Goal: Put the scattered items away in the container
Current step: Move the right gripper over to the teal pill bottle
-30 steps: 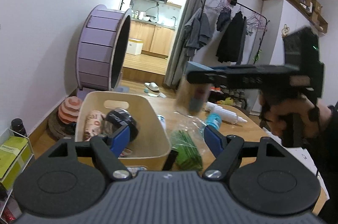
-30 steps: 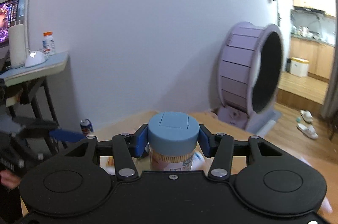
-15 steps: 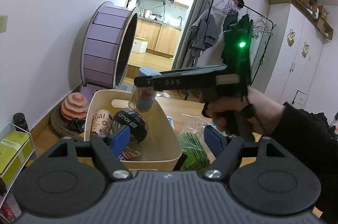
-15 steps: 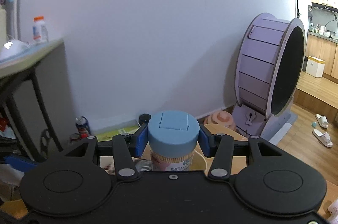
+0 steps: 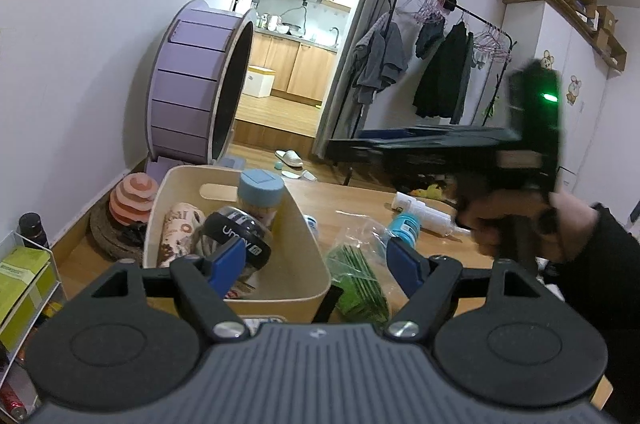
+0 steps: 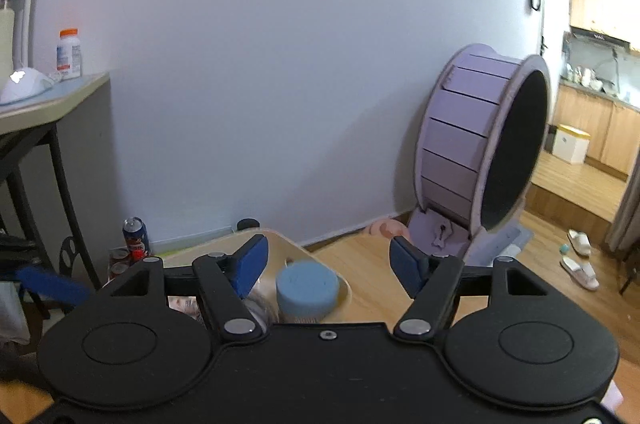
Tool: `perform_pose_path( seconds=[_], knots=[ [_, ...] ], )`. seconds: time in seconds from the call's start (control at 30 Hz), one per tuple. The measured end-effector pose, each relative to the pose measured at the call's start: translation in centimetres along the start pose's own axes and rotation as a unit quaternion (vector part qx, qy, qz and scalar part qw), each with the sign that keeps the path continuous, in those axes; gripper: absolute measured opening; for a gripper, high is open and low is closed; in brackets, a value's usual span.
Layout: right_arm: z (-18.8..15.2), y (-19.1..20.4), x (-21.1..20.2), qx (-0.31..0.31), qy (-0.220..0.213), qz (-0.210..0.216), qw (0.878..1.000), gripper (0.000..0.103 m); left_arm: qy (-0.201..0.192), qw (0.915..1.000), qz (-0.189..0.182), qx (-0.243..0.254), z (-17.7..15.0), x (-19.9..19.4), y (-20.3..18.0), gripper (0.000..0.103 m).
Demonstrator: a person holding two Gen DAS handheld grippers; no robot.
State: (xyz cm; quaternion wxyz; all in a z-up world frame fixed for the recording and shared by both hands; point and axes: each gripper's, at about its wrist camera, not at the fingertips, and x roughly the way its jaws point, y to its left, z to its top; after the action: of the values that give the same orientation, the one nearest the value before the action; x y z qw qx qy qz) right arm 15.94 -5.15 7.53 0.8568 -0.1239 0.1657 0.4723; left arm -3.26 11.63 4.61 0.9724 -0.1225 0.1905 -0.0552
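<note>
The right gripper had just been opening its jaws; they stood wide, nothing between the pads, and the blue-capped jar stood upright inside the cream bin, against its far wall beside a black jar. The left gripper hung wide and empty over the bin's near rim. A green packet and a white tube lay on the table just beside the bin.

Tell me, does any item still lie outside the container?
Yes. A bag of green items, a blue-capped bottle and a white tube lie scattered on the table, beside the container.
</note>
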Motion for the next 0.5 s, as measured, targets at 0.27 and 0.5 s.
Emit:
perform_pose_path(
  seconds=[0.27, 0.5],
  knots=[
    [-3.2, -1.4, -6.8, 0.037, 0.006, -0.023, 0.999, 0.071, 0.015, 0.9997, -0.013, 0.016, -0.4, 1.3, -1.7, 0.077],
    [-6.6, -3.4, -8.8, 0.08, 0.023, -0.05, 0.995, 0.077, 0.027, 0.9989, -0.02, 0.033, -1.0, 2.4, -3.2, 0.077]
  ],
)
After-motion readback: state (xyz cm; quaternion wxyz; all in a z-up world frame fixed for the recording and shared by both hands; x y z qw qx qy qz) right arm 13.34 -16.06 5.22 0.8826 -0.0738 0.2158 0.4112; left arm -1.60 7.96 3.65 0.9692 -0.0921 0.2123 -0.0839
